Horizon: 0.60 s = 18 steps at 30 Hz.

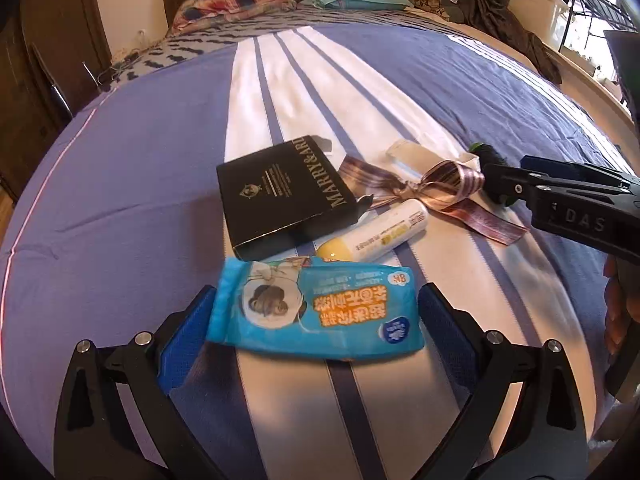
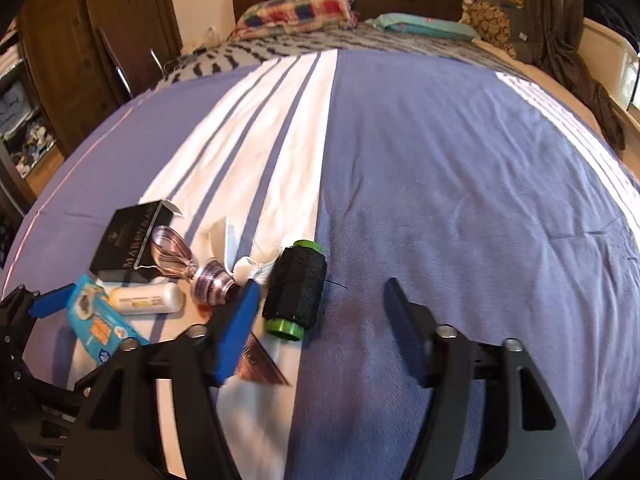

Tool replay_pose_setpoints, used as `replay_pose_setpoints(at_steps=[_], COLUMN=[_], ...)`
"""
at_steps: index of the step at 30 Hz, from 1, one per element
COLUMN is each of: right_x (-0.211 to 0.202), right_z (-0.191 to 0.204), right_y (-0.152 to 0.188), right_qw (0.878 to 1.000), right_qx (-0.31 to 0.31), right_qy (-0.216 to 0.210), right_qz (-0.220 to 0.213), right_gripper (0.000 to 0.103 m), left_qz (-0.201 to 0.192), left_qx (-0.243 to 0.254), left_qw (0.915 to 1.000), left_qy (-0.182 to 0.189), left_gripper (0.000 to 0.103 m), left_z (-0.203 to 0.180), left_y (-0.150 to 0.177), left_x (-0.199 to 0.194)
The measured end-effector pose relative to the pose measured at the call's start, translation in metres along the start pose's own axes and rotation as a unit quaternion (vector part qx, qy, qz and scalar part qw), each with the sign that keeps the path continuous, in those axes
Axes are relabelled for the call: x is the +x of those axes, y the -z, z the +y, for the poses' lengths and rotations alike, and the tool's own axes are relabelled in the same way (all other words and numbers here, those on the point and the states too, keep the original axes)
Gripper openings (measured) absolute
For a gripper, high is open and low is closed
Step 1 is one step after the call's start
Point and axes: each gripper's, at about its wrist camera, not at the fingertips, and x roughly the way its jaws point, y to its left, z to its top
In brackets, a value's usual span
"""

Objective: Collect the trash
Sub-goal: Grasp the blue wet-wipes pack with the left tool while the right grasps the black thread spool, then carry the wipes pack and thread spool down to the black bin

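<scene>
A blue wipes packet (image 1: 316, 308) lies on the bed between the open fingers of my left gripper (image 1: 316, 320); whether the pads touch it is unclear. Behind it lie a white and yellow tube (image 1: 380, 232), a black box (image 1: 284, 192), a striped ribbon bow (image 1: 432, 188) and a white cloth piece (image 1: 416, 156). My right gripper (image 2: 320, 292) is open around a black thread spool with green ends (image 2: 296, 288), which lies nearer its left finger. The packet (image 2: 100, 320), tube (image 2: 148, 300), box (image 2: 128, 240) and bow (image 2: 192, 264) also show in the right wrist view.
The items lie on a blue and white striped bedspread (image 2: 440, 184). Pillows (image 2: 296, 12) and a headboard are at the far end. A dark wardrobe (image 2: 100, 40) stands on the left, clothes and a windowsill on the right.
</scene>
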Motion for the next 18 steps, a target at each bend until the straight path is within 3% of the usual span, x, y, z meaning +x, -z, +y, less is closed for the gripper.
replay_pose_setpoints(at_steps=[6, 11, 18], right_x=[0.012, 0.012, -0.022], right_z=[0.007, 0.010, 0.004], right_y=[-0.001, 0.000, 0.007], right_qw=[1.000, 1.000, 1.000], right_qx=[-0.013, -0.020, -0.016], right_qy=[-0.011, -0.010, -0.005], right_qz=[0.015, 0.014, -0.015], right_gripper=[0.030, 0.027, 0.027], left_qz=[-0.003, -0.005, -0.011], left_qx=[-0.005, 0.005, 0.003], left_qw=[0.9996, 0.9996, 0.9997], left_qy=[0.026, 0.026, 0.022], left_gripper=[0.079, 0.075, 0.073], left_z=[0.005, 0.000, -0.001], left_y=[0.000, 0.004, 0.016], left_x=[0.008, 0.005, -0.015])
